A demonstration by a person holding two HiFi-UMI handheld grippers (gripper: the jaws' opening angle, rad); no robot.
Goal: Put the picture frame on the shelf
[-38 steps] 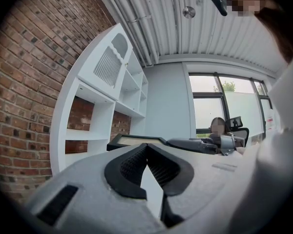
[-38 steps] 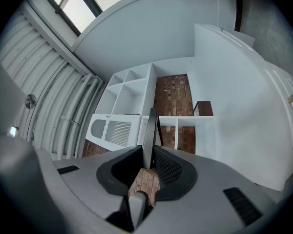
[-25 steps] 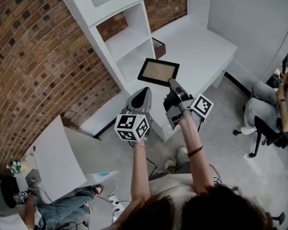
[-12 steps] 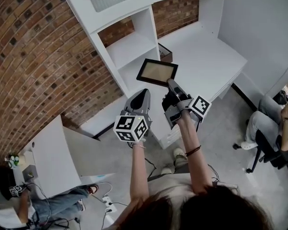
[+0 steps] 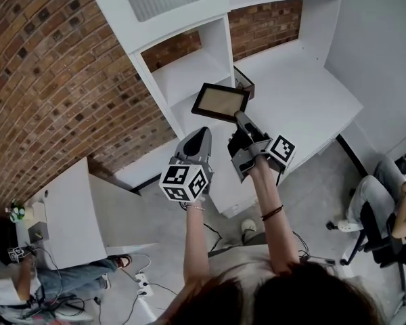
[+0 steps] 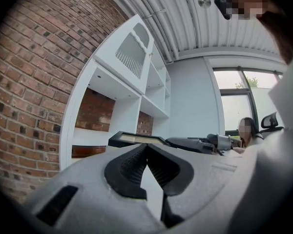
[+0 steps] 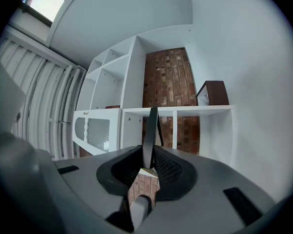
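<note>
A: In the head view, what do the compartments hold?

B: The white shelf unit [image 5: 189,66] fills the upper middle of the picture against a brick wall [image 5: 47,80]. A small brown box [image 5: 244,82] stands on the white worktop [image 5: 304,103], close against the unit's upright; its inside cannot be made out.

A: And the picture frame [image 5: 221,101]?

B: It is at the centre, in the air in front of the lower compartment. The right tongs [image 5: 238,116] are clamped on its near edge, by the right corner. The glass faces up at the camera, and the long axis runs left to right, dipping a little to the right. The left tongs [image 5: 202,132] hover just below and to the left, apart from it.

A: What has changed from a second ago?

B: The frame sits at nearly the same spot in the picture and the grip is the same. The shelf unit and box have slid right and down, so the box now lies just off the frame's upper right corner. The seated person [image 5: 386,202] has moved toward the right edge.

A: The left gripper view?

B: Its jaws meet at the tips with nothing between them. Beyond them the frame lies flat and nearly edge-on, its long axis across the picture.

A: The right gripper view?

B: The jaws pinch the frame's edge. It rises from them as a thin dark strip, pointing at the shelf unit, and the box shows at the upper right.
</note>
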